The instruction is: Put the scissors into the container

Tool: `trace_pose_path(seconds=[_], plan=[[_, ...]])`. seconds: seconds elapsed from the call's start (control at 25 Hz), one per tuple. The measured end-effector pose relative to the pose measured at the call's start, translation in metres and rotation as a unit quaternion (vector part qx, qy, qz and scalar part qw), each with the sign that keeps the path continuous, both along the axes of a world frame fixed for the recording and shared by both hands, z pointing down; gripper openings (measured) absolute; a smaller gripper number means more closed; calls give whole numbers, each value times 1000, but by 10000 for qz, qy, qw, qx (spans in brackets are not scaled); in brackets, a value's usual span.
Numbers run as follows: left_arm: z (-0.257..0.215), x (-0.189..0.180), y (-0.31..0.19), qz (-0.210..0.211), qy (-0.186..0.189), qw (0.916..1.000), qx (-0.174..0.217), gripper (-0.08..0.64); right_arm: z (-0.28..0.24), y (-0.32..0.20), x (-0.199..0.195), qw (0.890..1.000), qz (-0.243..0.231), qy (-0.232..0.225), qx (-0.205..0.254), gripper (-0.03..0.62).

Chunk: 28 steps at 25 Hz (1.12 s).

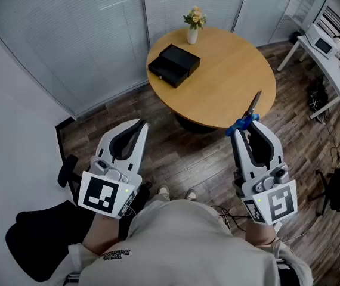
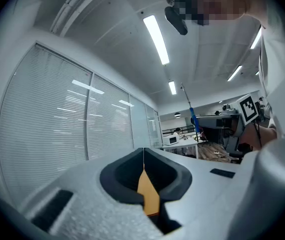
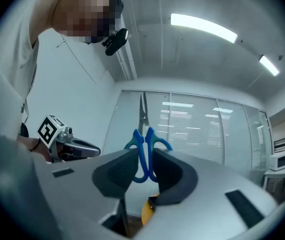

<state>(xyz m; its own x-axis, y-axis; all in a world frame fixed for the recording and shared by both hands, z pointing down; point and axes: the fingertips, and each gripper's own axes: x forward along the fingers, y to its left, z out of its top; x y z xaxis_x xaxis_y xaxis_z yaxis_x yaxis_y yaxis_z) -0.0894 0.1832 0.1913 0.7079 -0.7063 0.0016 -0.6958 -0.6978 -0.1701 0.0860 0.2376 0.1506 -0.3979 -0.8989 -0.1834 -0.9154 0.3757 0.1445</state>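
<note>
The scissors (image 1: pixel 251 108) are a stiff, light tool with steel blades and blue plastic handle loops, and nothing on them should bend or break under a firm pinch. The loops are the sensible place to take hold (the plastic is smooth, but the rings give the fingers something to bite on), and that is where the right gripper (image 1: pixel 245 130) has them. In the right gripper view its fingers (image 3: pixel 113 173) are closed narrow on the two loops. The loops sit between the dark pads, and the shut blades run straight out past the fingertips, in line with the gripper. Because the weight sits ahead of the grip, the blades could pivot if swung quickly, so a slow carry seems wise.

In the head view the scissors are held in the air over the near edge of the round wooden surface (image 1: pixel 229 82), with the tip pointing away from the person. The container (image 1: pixel 173 65), a black box that appears open on top, lies toward the far left part of that surface. It is near a small vase of flowers (image 1: pixel 193 25) and well apart from the scissors.

The left gripper (image 1: pixel 139 126) hangs off the surface, over the floor, its fingers pressed together on nothing (the left gripper view shows only a thin seam between them).
</note>
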Motion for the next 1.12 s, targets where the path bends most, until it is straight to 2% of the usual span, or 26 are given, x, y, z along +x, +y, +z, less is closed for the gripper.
trace_pose_path(seconds=[0.2, 0.64, 0.96, 1.12], plan=[[2, 5, 0, 25, 16, 10000, -13, 26, 6, -7, 2, 9997, -5, -32, -225, 97], [5, 18, -2, -24, 46, 10000, 5, 26, 19, -13, 16, 9994, -93, -44, -343, 97], [19, 39, -4, -90, 36, 9999, -96, 26, 31, -19, 37, 9990, -167, -78, -410, 97], [11, 62, 1, -157, 3, 9998, -104, 25, 24, -18, 57, 9987, -283, -113, -409, 97]])
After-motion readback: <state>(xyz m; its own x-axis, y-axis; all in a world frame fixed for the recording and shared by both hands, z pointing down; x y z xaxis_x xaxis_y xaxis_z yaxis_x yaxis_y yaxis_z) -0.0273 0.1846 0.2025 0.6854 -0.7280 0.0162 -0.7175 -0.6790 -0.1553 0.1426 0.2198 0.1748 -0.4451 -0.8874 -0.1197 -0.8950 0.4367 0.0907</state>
